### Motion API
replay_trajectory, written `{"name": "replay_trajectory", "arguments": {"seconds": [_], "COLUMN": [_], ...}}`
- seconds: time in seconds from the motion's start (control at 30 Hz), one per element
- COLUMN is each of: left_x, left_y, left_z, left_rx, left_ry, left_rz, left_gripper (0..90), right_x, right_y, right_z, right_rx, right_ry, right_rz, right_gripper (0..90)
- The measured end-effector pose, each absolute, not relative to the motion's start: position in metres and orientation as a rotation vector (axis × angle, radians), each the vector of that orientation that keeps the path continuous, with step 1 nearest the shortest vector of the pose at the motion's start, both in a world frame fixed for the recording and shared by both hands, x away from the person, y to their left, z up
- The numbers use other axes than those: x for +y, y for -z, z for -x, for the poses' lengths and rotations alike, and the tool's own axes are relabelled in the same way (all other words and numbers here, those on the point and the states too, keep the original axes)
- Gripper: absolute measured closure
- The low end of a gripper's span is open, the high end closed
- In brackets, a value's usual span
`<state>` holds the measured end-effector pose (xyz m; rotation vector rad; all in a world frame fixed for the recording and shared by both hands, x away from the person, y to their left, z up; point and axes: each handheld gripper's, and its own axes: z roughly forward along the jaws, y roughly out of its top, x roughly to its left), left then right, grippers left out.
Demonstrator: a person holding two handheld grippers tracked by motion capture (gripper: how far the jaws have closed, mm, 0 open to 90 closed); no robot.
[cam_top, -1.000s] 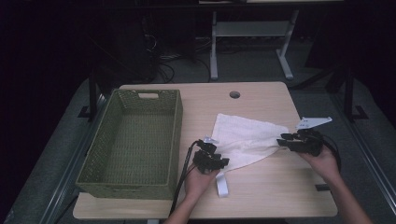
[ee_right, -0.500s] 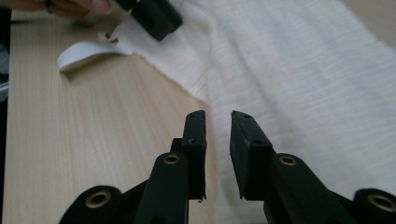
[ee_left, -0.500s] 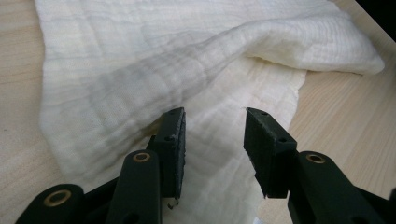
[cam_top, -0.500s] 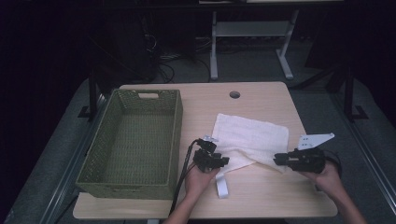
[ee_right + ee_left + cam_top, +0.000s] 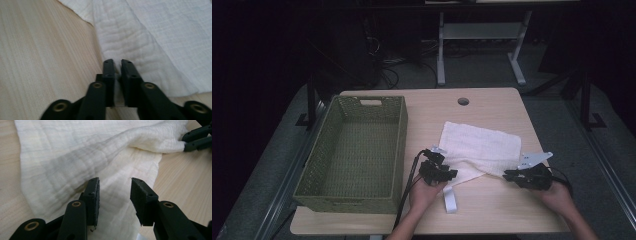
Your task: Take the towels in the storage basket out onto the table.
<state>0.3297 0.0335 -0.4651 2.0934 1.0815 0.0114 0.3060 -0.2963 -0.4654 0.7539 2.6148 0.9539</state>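
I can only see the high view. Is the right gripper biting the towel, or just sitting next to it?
Observer: Biting. In the right gripper view, the right gripper has its jaws shut on a fold of the white towel.
Operator: What about the other one?
Observer: The left gripper is open, jaws apart over the towel's near edge.
Operator: Does the towel lie flat?
Observer: No. The left gripper view shows a raised ridge running toward the right gripper's jaws.

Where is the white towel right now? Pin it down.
In the high view the white towel lies on the table's right half, right of the green basket, between the left gripper and the right gripper, which pinches its corner.
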Motion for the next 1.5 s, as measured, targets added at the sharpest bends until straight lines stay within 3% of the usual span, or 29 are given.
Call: {"name": "replay_trajectory", "arguments": {"seconds": [0.3,0.37,0.6,0.67,0.73,0.77,1.0,1.27,1.4,1.5], "left_x": [0.038,0.038,0.036,0.037,0.036,0.036,0.035,0.037,0.037,0.038], "left_y": [0.461,0.461,0.458,0.461,0.463,0.464,0.459,0.460,0.464,0.465], "left_z": [-0.327,-0.331,-0.336,-0.337,-0.339,-0.338,-0.335,-0.337,-0.340,-0.340], "left_rx": [1.090,1.100,1.106,1.110,1.119,1.119,1.105,1.112,1.128,1.130], "left_ry": [-0.026,-0.021,-0.026,-0.015,-0.002,-0.002,-0.021,-0.017,-0.013,-0.010], "left_rz": [-2.112,-2.105,-2.063,-2.077,-2.076,-2.073,-2.044,-2.064,-2.080,-2.068], "left_gripper": [59.5,59.6,59.7,59.6,59.6,59.5,59.6,59.5,59.2,59.4], "right_x": [-0.308,-0.308,-0.299,-0.295,-0.292,-0.291,-0.303,-0.316,-0.320,-0.321], "right_y": [0.435,0.427,0.422,0.431,0.438,0.438,0.421,0.441,0.445,0.443], "right_z": [-0.292,-0.304,-0.395,-0.413,-0.422,-0.421,-0.382,-0.364,-0.368,-0.367], "right_rx": [2.588,2.560,2.523,2.518,2.510,2.494,2.468,2.448,2.457,2.422], "right_ry": [-1.169,-1.160,-1.069,-1.050,-0.986,-0.978,-1.089,-1.017,-1.044,-1.074], "right_rz": [-0.826,-0.842,-1.008,-1.080,-1.133,-1.115,-0.960,-0.994,-1.018,-1.015], "right_gripper": [86.6,86.5,84.5,72.5,67.9,64.1,67.6,70.6,61.2,60.4]}}
